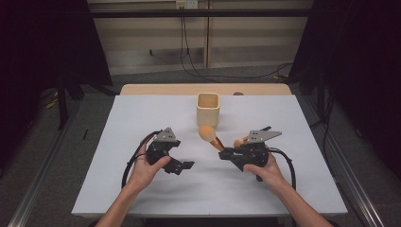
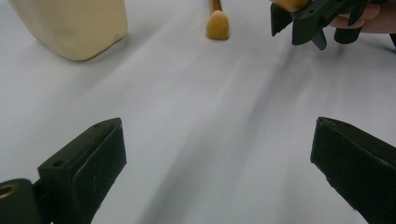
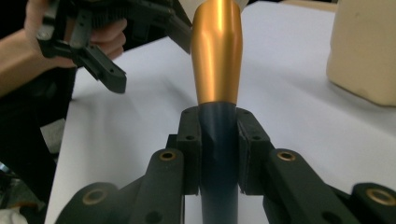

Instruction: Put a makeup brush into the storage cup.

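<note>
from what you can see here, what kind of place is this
Probably a lab or recording setup rather than a home: a table under a plain white sheet, dark curtains at both sides, loose cables on the grey floor, and a person working with hand-held grippers.

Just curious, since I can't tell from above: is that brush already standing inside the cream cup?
No: the brush is clamped in the right gripper, in front of the cup, not in it.

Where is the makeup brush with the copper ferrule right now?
In the high view the makeup brush is held in the right gripper, just right of the table's centre, its bristle head toward the beige cup. A second brush lies behind that gripper.
</note>
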Demonstrator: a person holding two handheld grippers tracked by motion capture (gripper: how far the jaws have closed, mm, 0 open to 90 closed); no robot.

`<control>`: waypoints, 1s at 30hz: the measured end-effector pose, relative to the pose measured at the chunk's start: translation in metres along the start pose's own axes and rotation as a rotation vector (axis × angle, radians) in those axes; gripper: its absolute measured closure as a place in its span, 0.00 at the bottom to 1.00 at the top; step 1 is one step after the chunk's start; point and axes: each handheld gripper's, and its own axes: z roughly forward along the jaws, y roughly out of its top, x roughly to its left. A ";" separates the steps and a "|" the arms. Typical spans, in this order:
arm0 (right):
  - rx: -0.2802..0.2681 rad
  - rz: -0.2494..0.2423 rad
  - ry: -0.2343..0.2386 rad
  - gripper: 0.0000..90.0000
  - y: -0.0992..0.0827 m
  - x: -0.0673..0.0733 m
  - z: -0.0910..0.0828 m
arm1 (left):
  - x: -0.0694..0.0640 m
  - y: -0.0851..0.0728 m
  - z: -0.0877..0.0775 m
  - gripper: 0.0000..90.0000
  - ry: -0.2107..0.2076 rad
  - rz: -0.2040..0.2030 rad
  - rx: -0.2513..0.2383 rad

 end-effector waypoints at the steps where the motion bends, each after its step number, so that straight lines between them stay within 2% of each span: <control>1: -0.016 -0.001 0.004 0.83 0.000 0.000 0.000 | 0.000 0.000 0.000 0.04 0.002 -0.001 0.002; 5: -0.064 -0.002 0.017 0.83 0.001 0.002 -0.003 | -0.005 0.001 -0.001 0.04 0.005 0.000 -0.017; 8: -0.096 -0.015 0.017 0.83 0.002 0.003 -0.003 | -0.004 0.002 -0.001 0.04 -0.009 -0.001 -0.025; 10: -0.112 -0.017 0.019 0.83 0.002 0.003 -0.004 | -0.004 0.000 -0.001 0.04 -0.011 -0.019 -0.051; 13: -0.132 -0.024 0.023 0.83 0.001 0.004 -0.003 | -0.005 0.000 -0.001 0.04 -0.028 -0.013 -0.082; 15: -0.145 -0.029 0.026 0.83 0.001 0.005 -0.003 | -0.006 0.001 -0.001 0.04 -0.027 -0.020 -0.108; 16: -0.151 -0.033 0.024 0.83 0.001 0.005 -0.003 | -0.007 0.001 -0.001 0.04 -0.023 -0.012 -0.124; 19: -0.161 -0.036 0.027 0.83 0.002 0.005 -0.004 | -0.010 0.003 -0.001 0.04 -0.025 -0.016 -0.169; 21: -0.157 -0.040 0.026 0.83 0.002 0.005 -0.004 | -0.013 0.004 0.000 0.04 -0.018 0.001 -0.199; 24: -0.157 -0.048 0.032 0.83 0.002 0.006 -0.004 | -0.016 0.006 0.002 0.04 -0.042 -0.012 -0.235; 25: -0.164 -0.052 0.039 0.83 0.002 0.006 -0.005 | -0.017 0.007 0.001 0.04 -0.047 0.002 -0.237; 26: -0.169 -0.052 0.046 0.83 0.003 0.007 -0.005 | -0.019 0.008 0.003 0.04 -0.051 -0.004 -0.255; 28: -0.177 -0.057 0.047 0.83 0.003 0.007 -0.005 | -0.020 0.009 0.004 0.04 -0.041 -0.001 -0.271; 30: -0.181 -0.065 0.052 0.83 0.003 0.007 -0.005 | -0.021 0.010 0.004 0.05 -0.061 -0.014 -0.288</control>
